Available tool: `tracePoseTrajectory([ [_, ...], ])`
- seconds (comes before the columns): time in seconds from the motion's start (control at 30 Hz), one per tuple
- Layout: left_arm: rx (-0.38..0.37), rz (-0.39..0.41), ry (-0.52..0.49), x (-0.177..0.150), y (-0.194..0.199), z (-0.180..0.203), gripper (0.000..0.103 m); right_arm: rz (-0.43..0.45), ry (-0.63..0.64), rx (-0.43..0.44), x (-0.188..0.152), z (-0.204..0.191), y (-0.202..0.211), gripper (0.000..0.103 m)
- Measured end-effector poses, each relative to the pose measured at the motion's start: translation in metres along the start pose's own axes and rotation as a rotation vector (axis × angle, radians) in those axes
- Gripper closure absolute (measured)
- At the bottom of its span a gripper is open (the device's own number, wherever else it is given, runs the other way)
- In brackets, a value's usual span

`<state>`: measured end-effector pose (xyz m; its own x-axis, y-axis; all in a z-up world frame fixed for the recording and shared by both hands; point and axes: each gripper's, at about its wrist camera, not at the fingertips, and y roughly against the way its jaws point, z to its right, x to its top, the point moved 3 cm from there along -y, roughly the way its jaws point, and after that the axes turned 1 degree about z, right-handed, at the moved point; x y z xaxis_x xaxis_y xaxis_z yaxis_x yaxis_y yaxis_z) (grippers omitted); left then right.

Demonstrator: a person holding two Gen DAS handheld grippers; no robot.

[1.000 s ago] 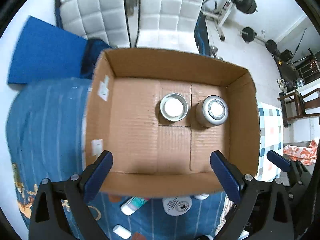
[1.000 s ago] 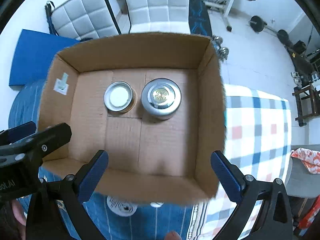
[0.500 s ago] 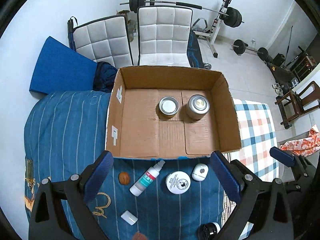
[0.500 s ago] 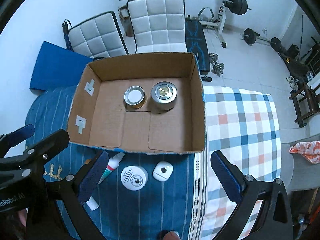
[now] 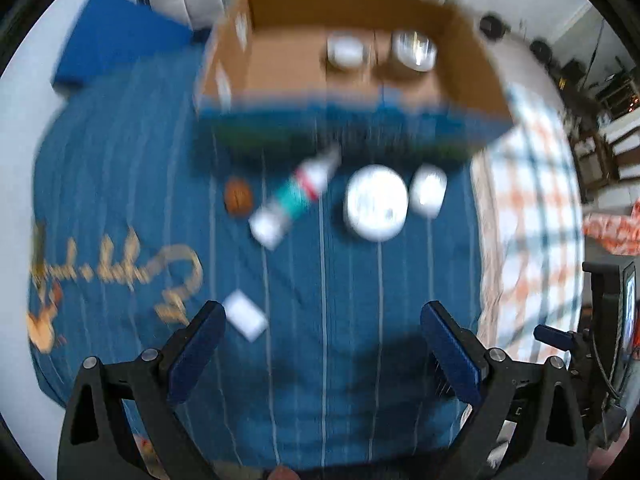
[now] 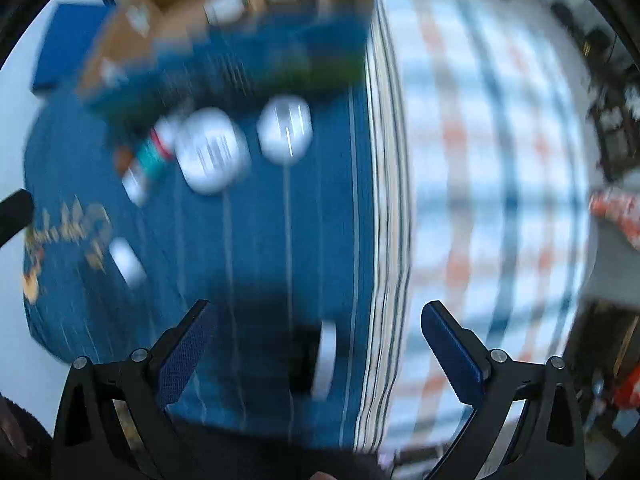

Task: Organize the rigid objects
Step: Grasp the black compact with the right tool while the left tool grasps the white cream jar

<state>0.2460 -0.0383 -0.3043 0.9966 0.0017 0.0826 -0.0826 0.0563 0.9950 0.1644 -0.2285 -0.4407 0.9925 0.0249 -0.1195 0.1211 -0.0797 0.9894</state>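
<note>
hovering over round white tub (image 5: 377, 201)

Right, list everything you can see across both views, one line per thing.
box: 1, brown cardboard, open, far end of the blue cover
tins: 2, silver, side by side in the box
bottle: 1, white and teal, lying just in front of the box
ball: 1, brown, left of the bottle
round case: 1, white, right of the bottle
small oval case: 1, white, right of the round case
small block: 1, white, near the left gripper
black item: 1, white edge, too blurred to name
blue cover: 1, striped
checked cloth: 1, to the right
left gripper: open, empty
right gripper: open, empty
</note>
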Motion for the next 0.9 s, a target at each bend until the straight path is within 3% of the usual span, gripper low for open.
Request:
tracePoseTrajectory([
  [0.17, -0.011, -0.111, 0.002, -0.031, -0.045, 0.012, 0.003, -0.115, -0.042, 0.032, -0.034, 0.005, -0.058, 0.005],
  [0.37, 0.002, -0.144, -0.017, -0.040, -0.065, 0.024, 0.003, -0.147, -0.054, 0.028, -0.038, 0.000, -0.087, 0.044],
  [0.4, 0.000, -0.150, -0.015, -0.040, -0.067, 0.024, 0.003, -0.141, -0.045, 0.014, -0.038, -0.001, -0.089, 0.057],
  [0.47, 0.000, -0.156, -0.010, -0.041, -0.072, 0.025, 0.003, -0.128, -0.035, -0.004, -0.036, -0.002, -0.089, 0.075],
  [0.7, 0.005, -0.148, 0.002, -0.016, -0.075, 0.030, 0.003, -0.066, -0.007, 0.020, -0.025, 0.007, -0.060, 0.076],
  [0.9, -0.050, -0.151, 0.070, 0.042, -0.094, 0.034, 0.003, 0.024, -0.030, 0.008, 0.018, 0.028, -0.031, 0.075],
])
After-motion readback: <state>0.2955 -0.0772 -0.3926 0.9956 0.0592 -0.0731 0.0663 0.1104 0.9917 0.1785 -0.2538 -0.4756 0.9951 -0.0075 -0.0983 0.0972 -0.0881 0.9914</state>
